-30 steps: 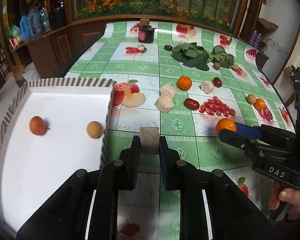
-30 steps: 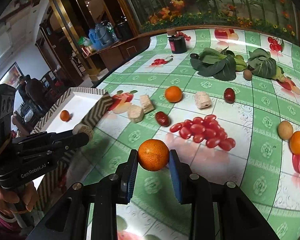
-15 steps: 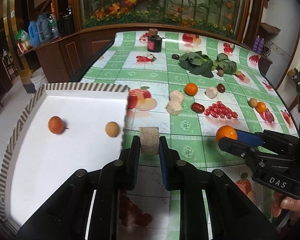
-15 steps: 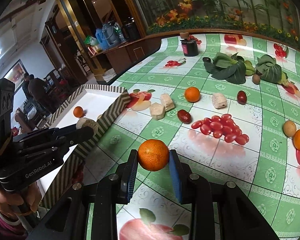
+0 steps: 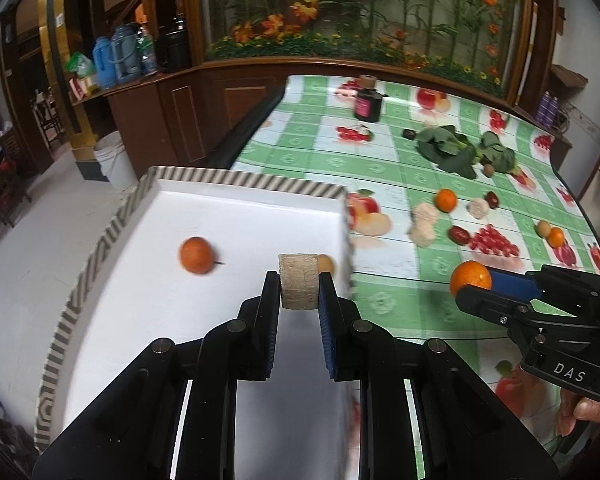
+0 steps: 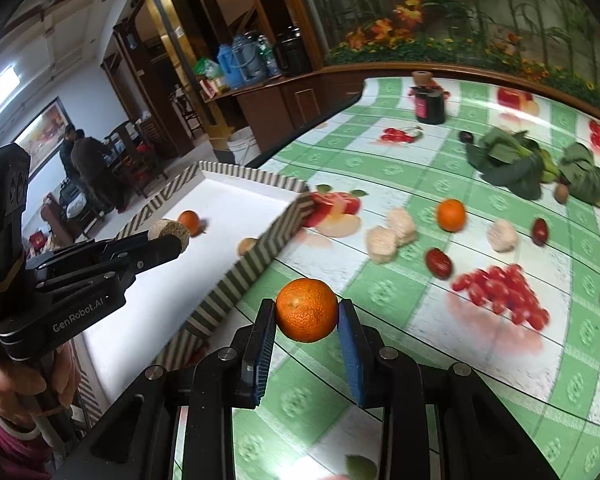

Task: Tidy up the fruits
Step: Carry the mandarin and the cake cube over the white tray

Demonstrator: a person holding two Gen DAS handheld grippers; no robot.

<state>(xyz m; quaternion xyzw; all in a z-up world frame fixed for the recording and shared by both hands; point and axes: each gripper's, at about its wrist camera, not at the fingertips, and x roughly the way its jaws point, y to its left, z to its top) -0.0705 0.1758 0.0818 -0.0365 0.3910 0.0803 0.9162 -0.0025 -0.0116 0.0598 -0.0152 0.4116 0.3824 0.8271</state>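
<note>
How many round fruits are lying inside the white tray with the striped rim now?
2. A round orange fruit lies mid-tray; a small tan round fruit sits near the right wall of the white striped-rim tray, partly hidden behind the left gripper's beige block.

A home dining room: fruit-print tablecloth (image 5: 380,168), wooden cabinets (image 5: 180,116) (thermos flasks (image 5: 116,58) on top).

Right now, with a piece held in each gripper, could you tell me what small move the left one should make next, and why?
Probably lower the left gripper a little and open it. It is shut on the beige chunk, which hangs over the white floor of the striped tray, where two fruits already lie. The right gripper, shut on the orange, is over the tablecloth, outside the tray wall.
</note>
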